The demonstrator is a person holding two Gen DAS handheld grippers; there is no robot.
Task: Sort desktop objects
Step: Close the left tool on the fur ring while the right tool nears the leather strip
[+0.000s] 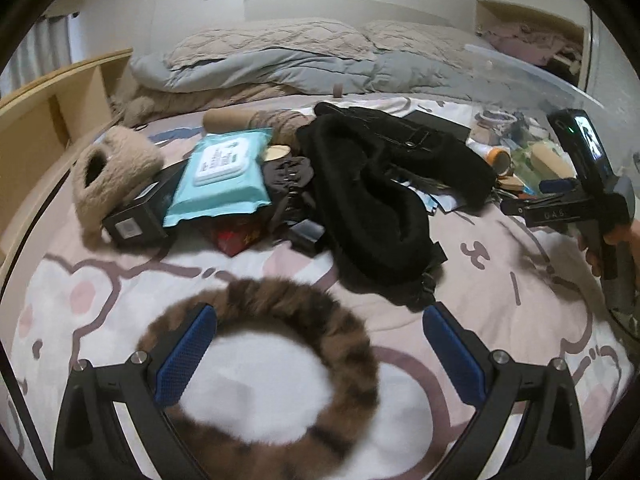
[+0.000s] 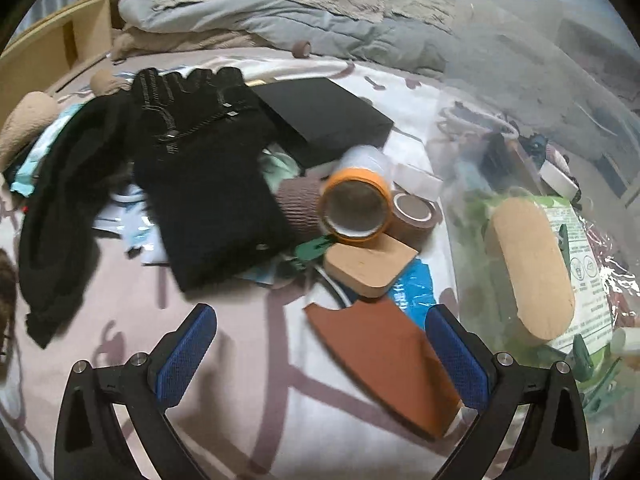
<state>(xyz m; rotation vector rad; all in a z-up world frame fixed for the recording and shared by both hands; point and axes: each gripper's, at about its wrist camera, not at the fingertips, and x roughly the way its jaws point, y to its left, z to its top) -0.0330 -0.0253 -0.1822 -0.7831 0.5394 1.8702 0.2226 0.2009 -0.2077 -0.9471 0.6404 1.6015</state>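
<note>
Both tools were spread: the left tool [image 1: 320,340] straddled the furry headband [image 1: 320,320]'s near arc and risked slipping; the right tool [image 2: 320,340] held nothing.

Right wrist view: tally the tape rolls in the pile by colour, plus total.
Orange roll: 1
Brown roll: 1
Total: 2, touching each other beside the tan block. Anything buried under the black clothing can't be counted.
</note>
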